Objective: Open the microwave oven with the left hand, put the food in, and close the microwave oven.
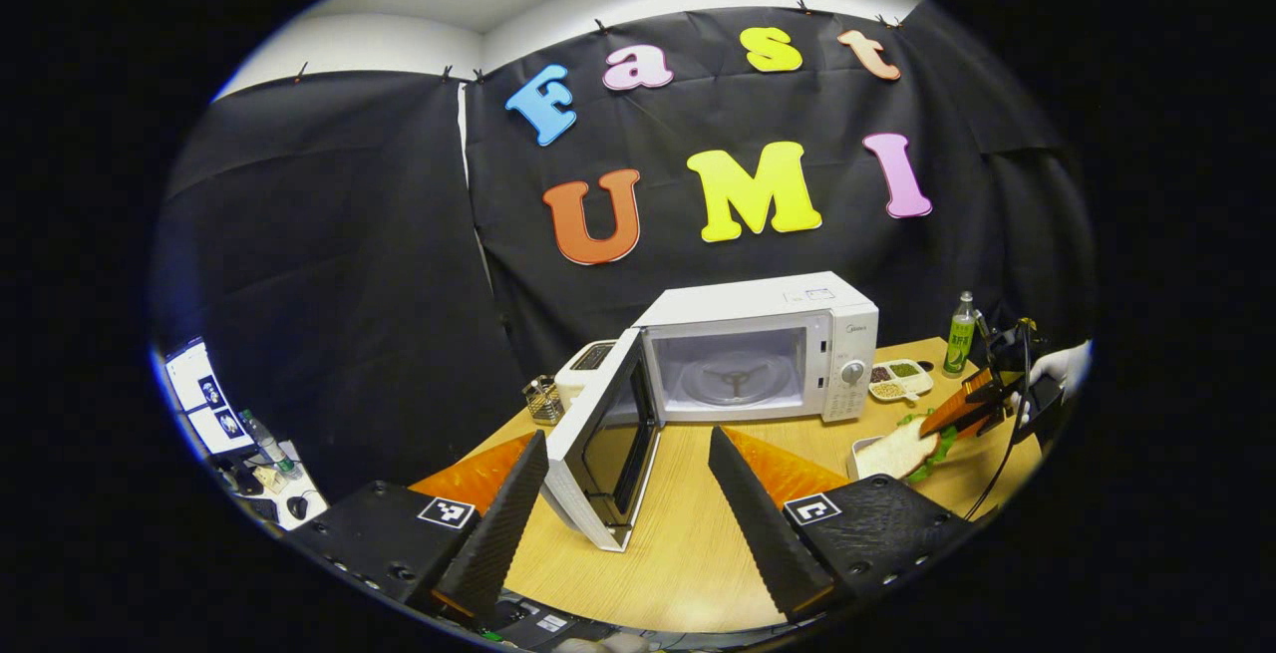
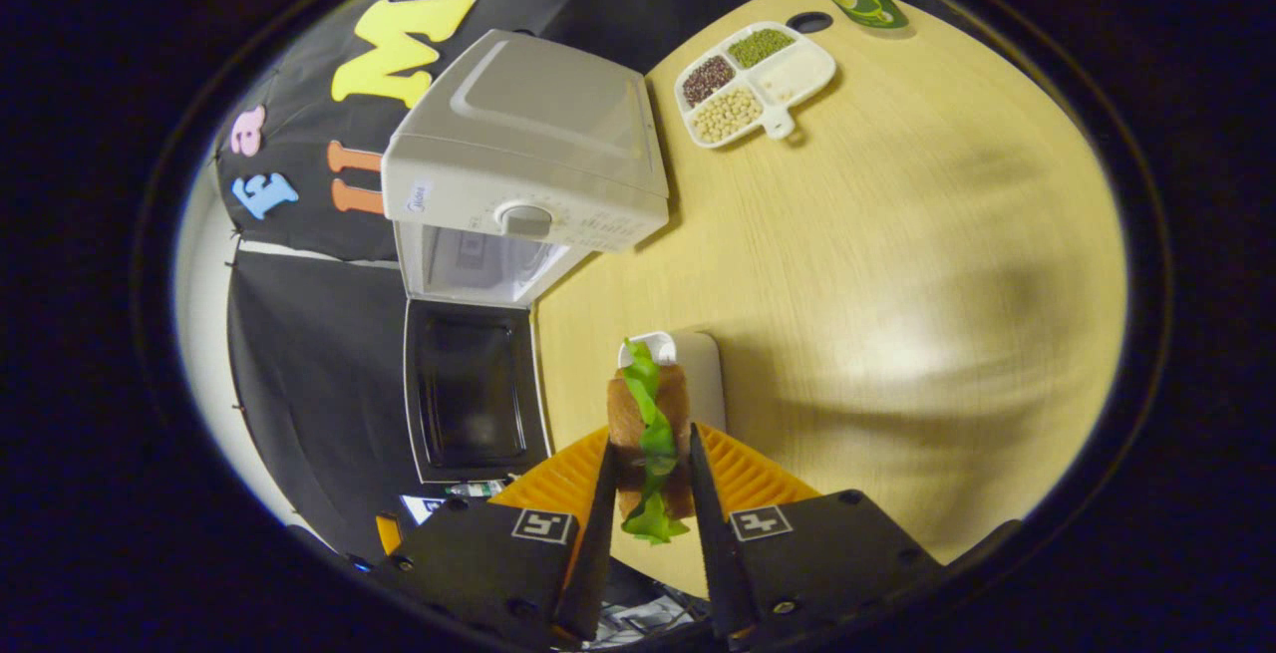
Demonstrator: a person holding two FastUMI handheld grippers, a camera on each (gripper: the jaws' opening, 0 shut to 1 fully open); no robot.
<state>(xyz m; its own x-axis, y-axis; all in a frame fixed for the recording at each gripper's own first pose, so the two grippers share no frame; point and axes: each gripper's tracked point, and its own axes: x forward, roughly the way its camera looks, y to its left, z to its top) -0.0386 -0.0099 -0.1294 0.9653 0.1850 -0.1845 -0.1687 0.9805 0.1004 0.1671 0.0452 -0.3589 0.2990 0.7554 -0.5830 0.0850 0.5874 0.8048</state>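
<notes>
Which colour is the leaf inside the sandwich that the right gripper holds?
Green: the leaf runs between brown bread slices, best seen in the right gripper view.

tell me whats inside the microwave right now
Through the open door, the microwave cavity holds a glass turntable and no food. The sandwich is clamped in the right gripper.

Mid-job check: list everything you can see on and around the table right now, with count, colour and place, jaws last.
microwave: one, white, back of table, door swung open.
sandwich: one, brown bread with green lettuce, clamped in the right gripper, over a white plate.
divided dish: one, white, holding beans and grains, right of the microwave.
bottle: one, green, far right of table.
toaster: one, white, left of the microwave.
wire basket: one, metal, beside the toaster.
table: one, light wood.
left gripper: black and orange, jaws apart, empty.
right gripper: black and orange, jaws shut on the sandwich.
</notes>
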